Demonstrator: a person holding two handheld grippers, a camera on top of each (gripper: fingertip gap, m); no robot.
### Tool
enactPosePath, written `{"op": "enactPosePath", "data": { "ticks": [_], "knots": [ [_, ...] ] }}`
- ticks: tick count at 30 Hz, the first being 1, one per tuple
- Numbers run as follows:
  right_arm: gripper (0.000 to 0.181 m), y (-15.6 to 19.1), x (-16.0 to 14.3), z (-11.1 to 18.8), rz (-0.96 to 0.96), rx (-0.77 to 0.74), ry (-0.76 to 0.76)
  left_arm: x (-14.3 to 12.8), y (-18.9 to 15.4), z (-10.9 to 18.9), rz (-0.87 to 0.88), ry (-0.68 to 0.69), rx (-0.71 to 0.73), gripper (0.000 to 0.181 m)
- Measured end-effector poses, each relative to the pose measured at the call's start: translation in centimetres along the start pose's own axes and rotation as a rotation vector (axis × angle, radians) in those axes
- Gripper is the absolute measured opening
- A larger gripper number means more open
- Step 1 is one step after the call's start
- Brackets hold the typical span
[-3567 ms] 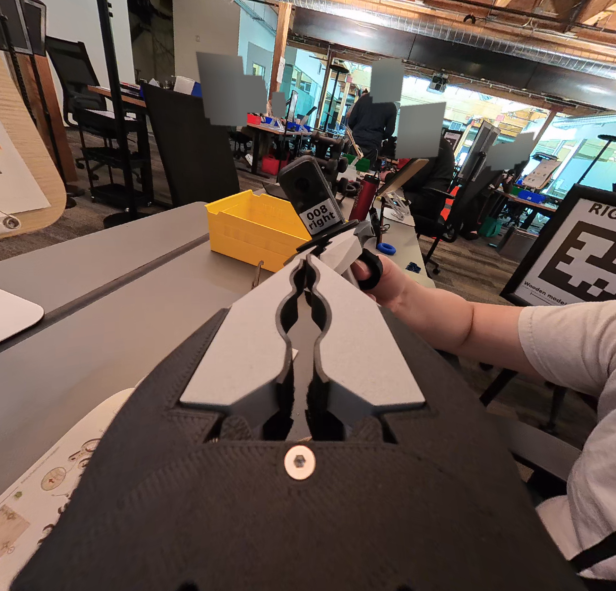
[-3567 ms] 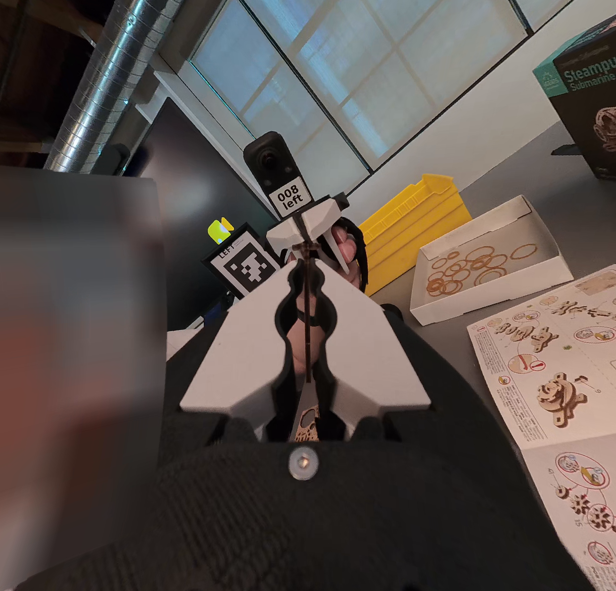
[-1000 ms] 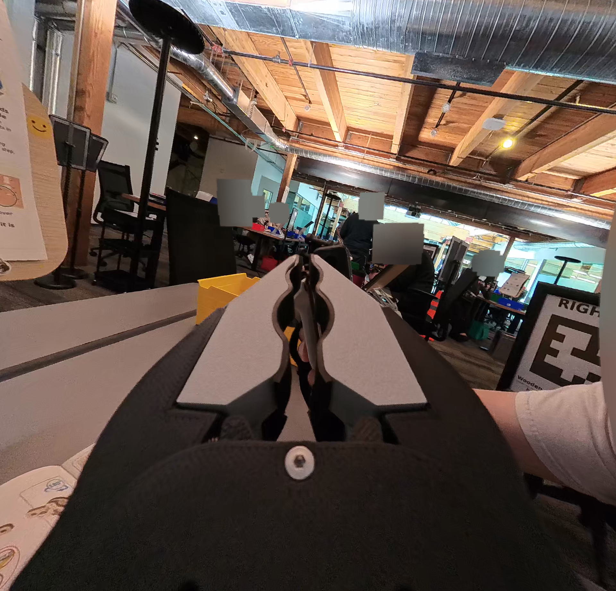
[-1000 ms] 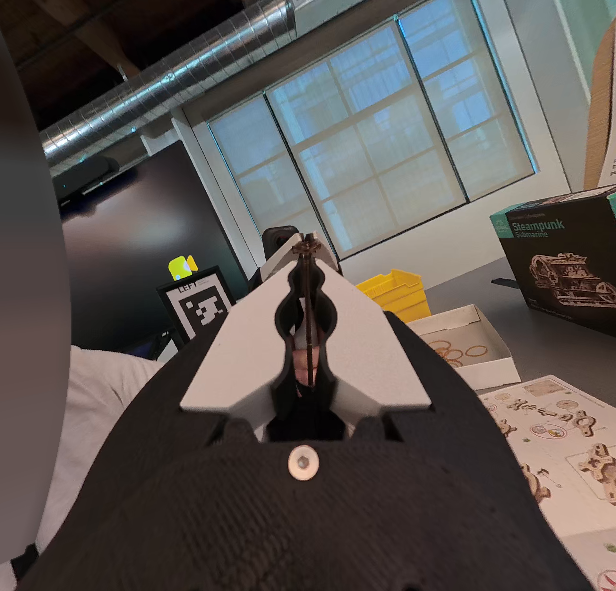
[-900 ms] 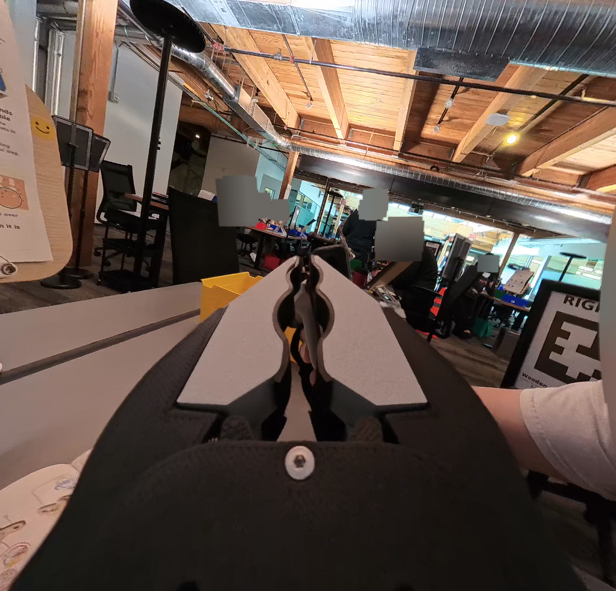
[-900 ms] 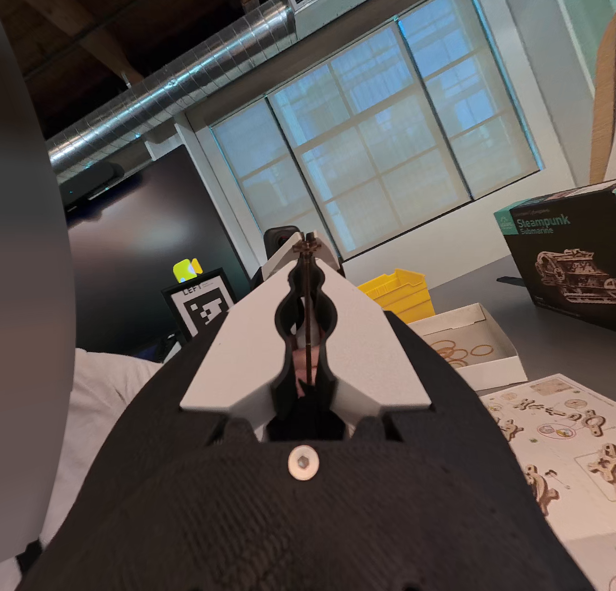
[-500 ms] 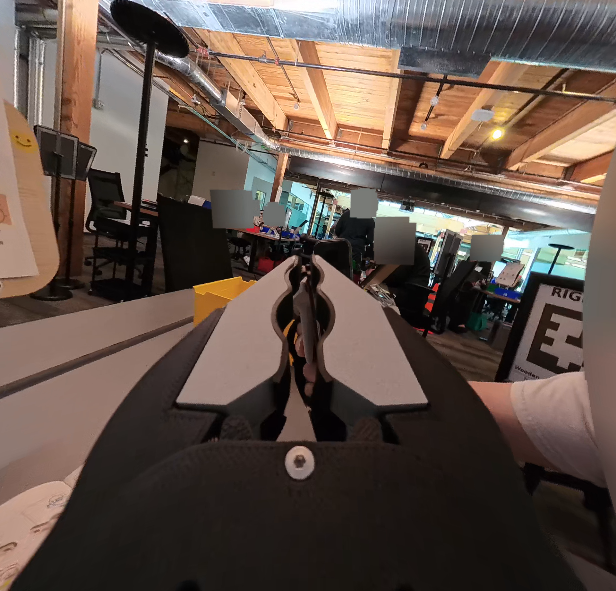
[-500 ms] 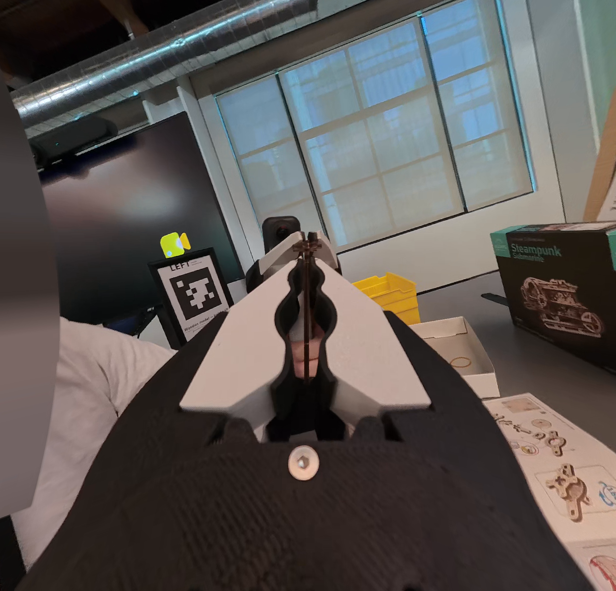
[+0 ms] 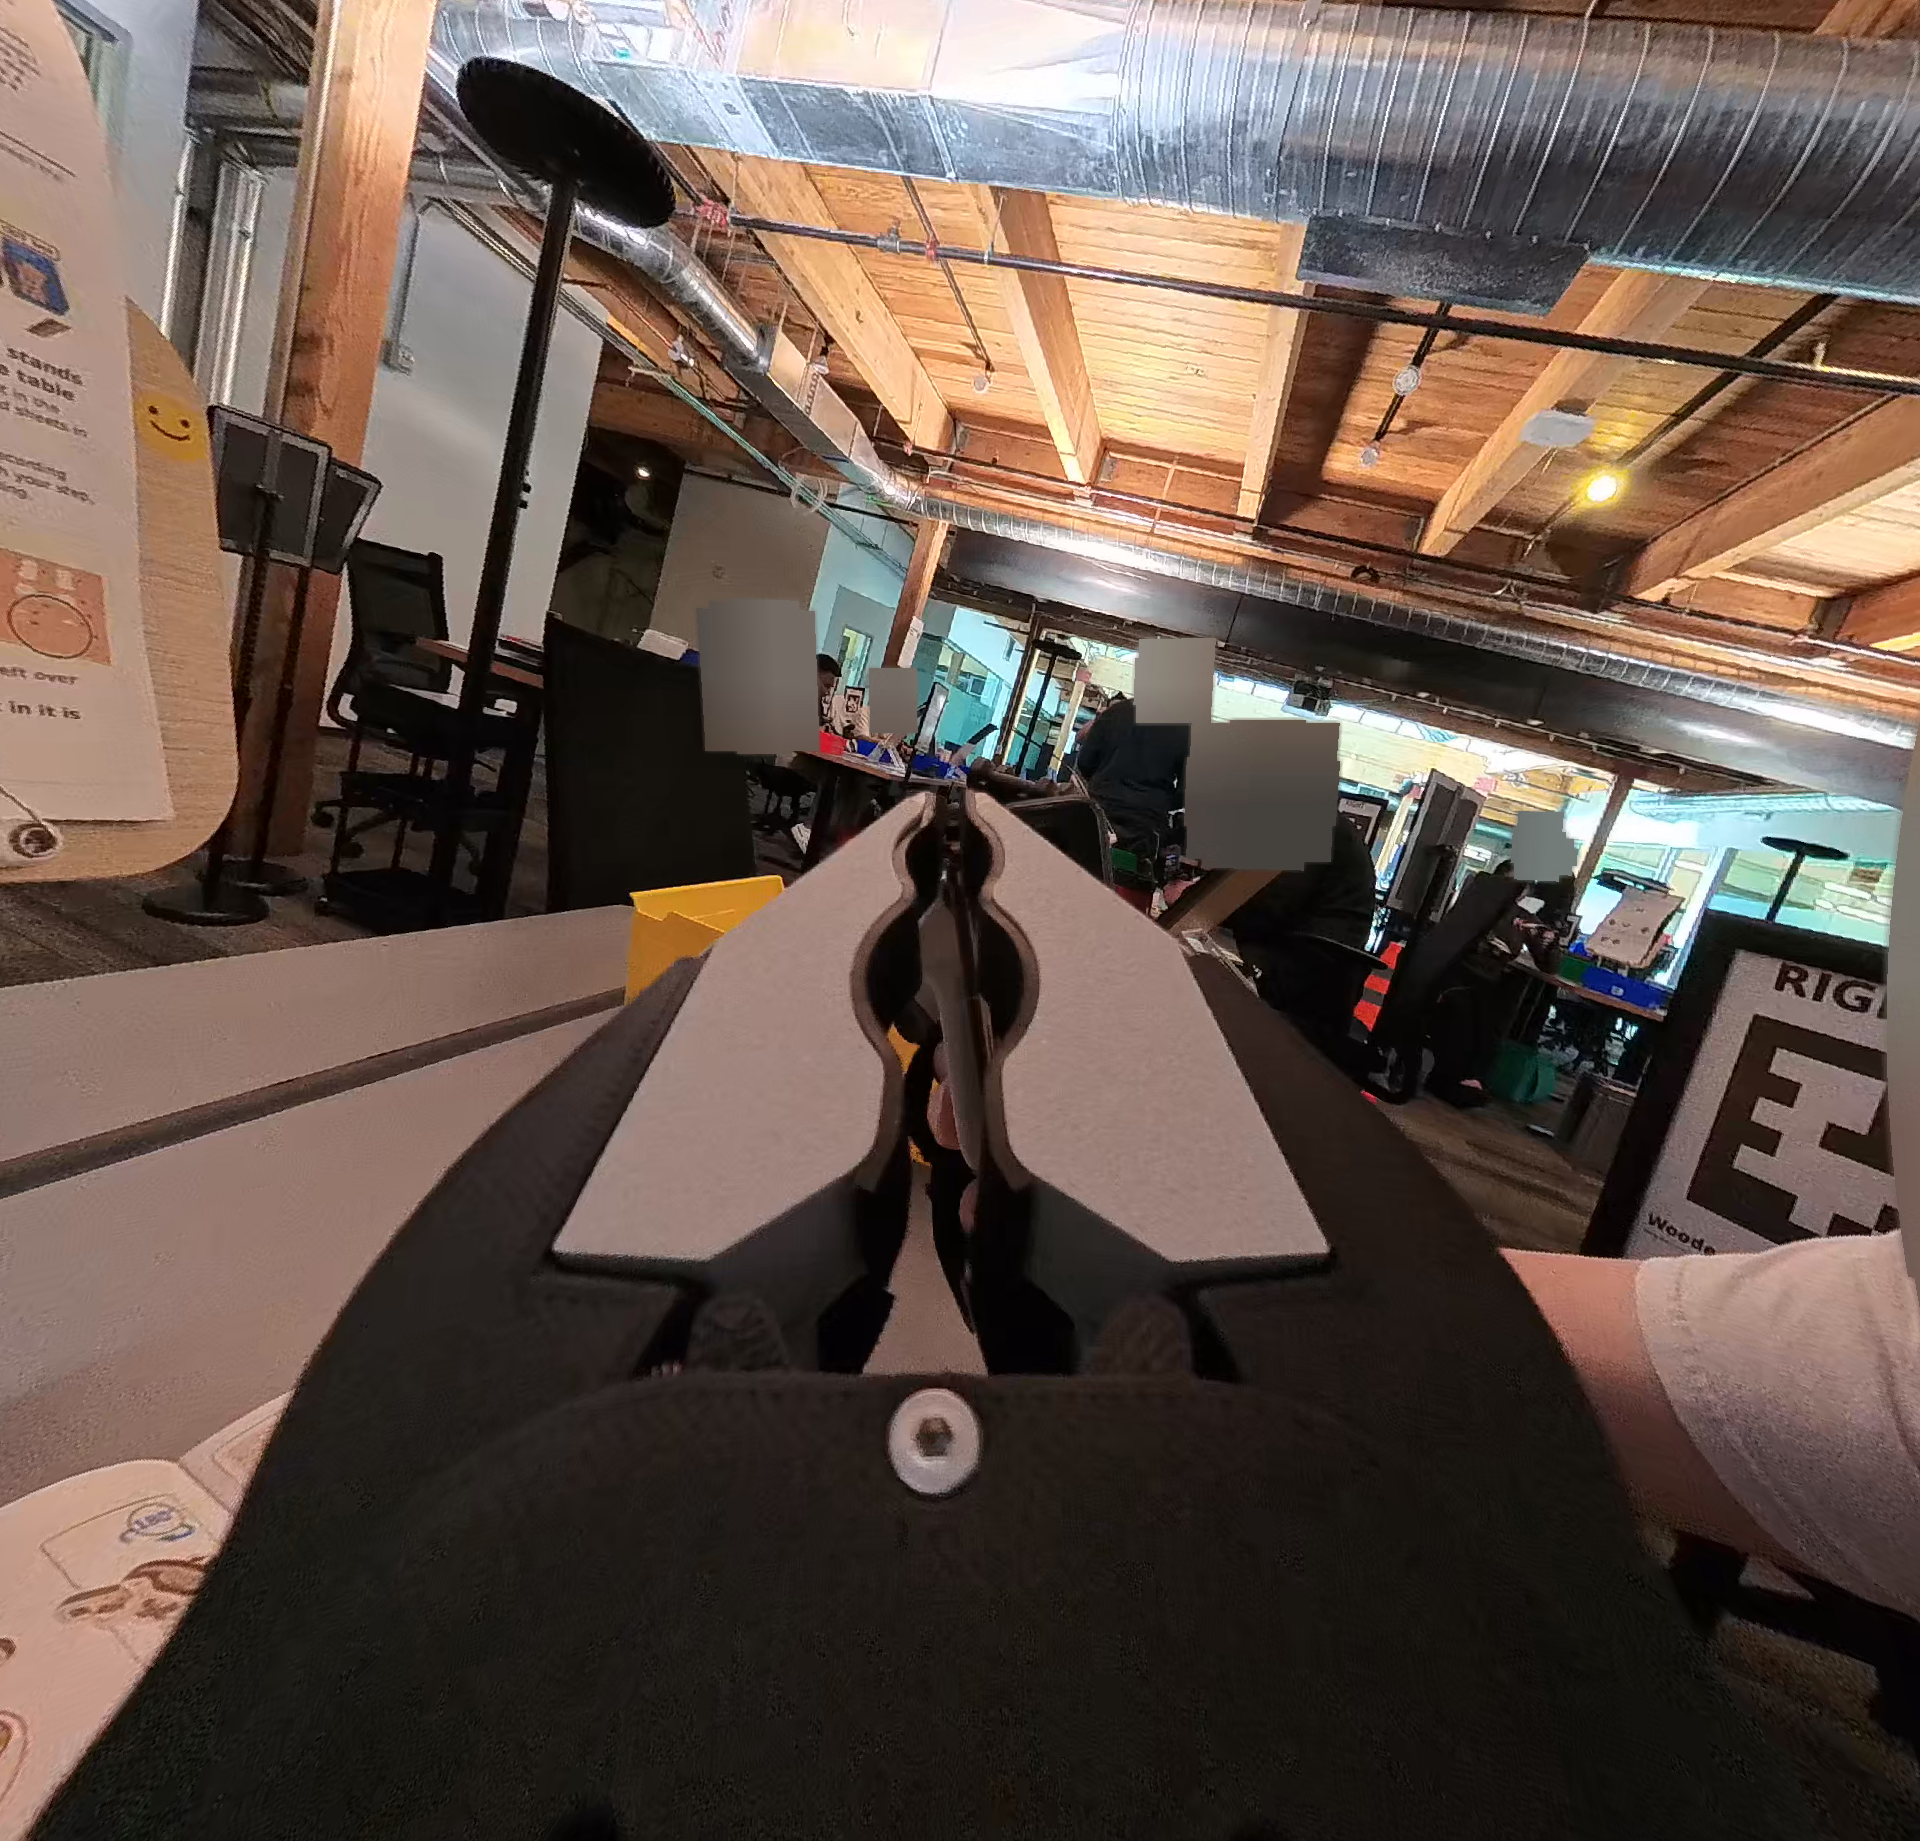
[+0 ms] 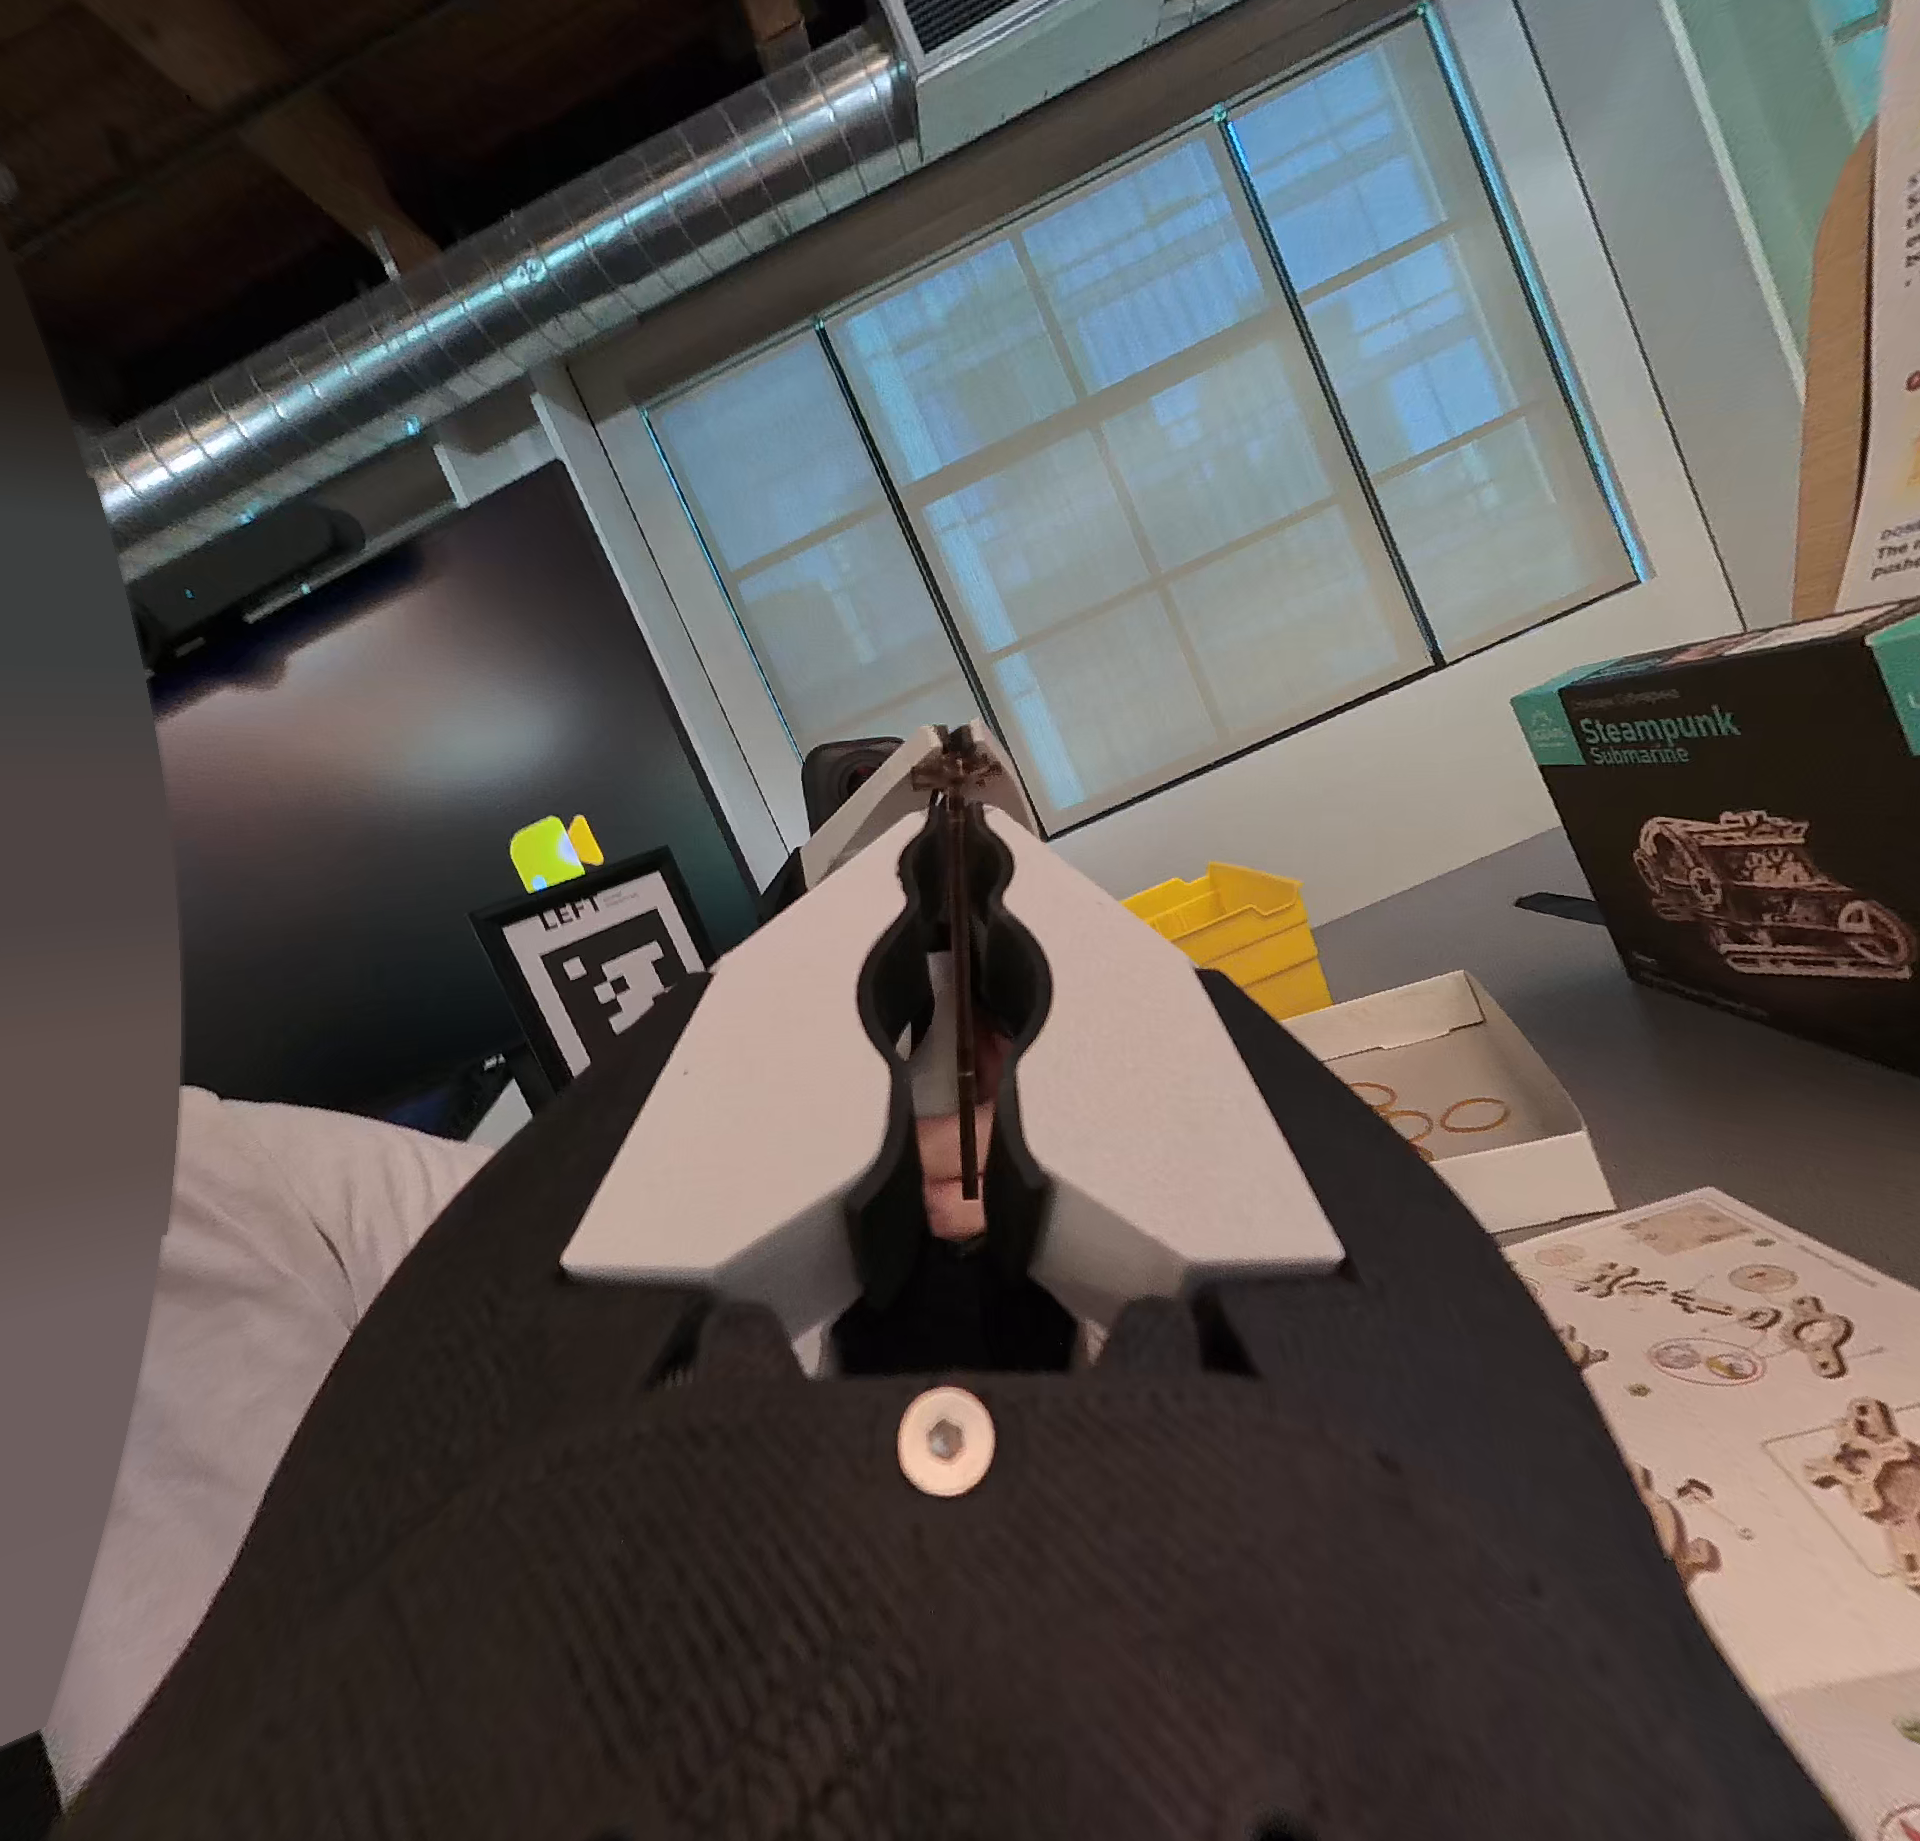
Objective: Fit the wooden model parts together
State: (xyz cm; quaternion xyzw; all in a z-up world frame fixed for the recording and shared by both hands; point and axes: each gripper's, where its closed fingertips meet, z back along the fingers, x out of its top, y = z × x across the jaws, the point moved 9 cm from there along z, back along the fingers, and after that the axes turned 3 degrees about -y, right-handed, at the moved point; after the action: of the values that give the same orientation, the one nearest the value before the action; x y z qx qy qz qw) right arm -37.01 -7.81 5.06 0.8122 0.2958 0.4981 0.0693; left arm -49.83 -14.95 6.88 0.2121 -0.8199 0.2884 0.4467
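My right gripper (image 10: pixel 958 752) is shut on a thin flat wooden part (image 10: pixel 966 1012), seen edge-on as a dark strip between the fingers. A small toothed wooden piece (image 10: pixel 956 775) sits crosswise at the part's far end, just past my fingertips. My left gripper (image 9: pixel 951 809) is shut, with a thin dark sliver (image 9: pixel 964 1043) in its gap. It faces the right gripper tip to tip. One white finger of the left gripper (image 10: pixel 894 804) shows right behind the toothed piece. Both are held up off the table. I cannot see the contact between the pieces.
The grey table (image 9: pixel 208 1168) carries a yellow bin (image 10: pixel 1236 918), a white box of rubber bands (image 10: pixel 1455 1095), a black kit box (image 10: pixel 1745 835) and an instruction sheet (image 10: pixel 1766 1376). Framed marker signs (image 9: pixel 1787 1095) stand nearby. A person's arm (image 9: pixel 1662 1376) is at the right. Only a small space, under 4 cm, lies between the two pairs of fingers.
Since 3.6 s ago both grippers have risen and tilted upward and come closer tip to tip. In the last half second the right view rolled slightly. Both stay shut.
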Motion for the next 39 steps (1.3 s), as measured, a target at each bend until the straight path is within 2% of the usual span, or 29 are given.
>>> {"op": "enactPosePath", "data": {
  "ticks": [11,16,19,23,27,32,36,39],
  "knots": [
    [0.000,0.1,-0.3,0.0,-0.011,-0.018,-0.024,-0.2,0.0,0.1,0.024,-0.020,0.000,0.001],
    [0.000,-0.2,0.2,-0.2,-0.013,-0.006,0.031,0.7,0.4,0.0,-0.019,0.061,-0.029,0.003],
    [0.001,-0.1,0.6,-0.1,0.046,0.000,0.065,1.1,0.4,-0.1,-0.028,0.121,-0.073,0.010],
    [0.001,-0.4,0.7,0.0,0.090,-0.007,0.104,1.3,0.7,-0.2,-0.023,0.196,-0.067,0.010],
    [0.001,-0.6,0.8,0.0,0.131,0.015,0.140,1.4,0.9,-0.1,0.033,0.225,-0.089,0.010],
    [0.002,-0.4,1.1,-0.2,0.100,0.081,0.158,1.4,1.5,-0.1,0.233,0.187,-0.161,0.004],
    [0.002,-0.8,1.0,-0.1,0.080,0.067,0.154,1.5,1.3,-0.1,0.130,0.214,-0.135,0.007],
    [0.002,-0.8,1.0,-0.1,0.077,0.060,0.151,1.6,0.7,-0.1,-0.036,0.234,-0.092,0.008]
  ]
}}
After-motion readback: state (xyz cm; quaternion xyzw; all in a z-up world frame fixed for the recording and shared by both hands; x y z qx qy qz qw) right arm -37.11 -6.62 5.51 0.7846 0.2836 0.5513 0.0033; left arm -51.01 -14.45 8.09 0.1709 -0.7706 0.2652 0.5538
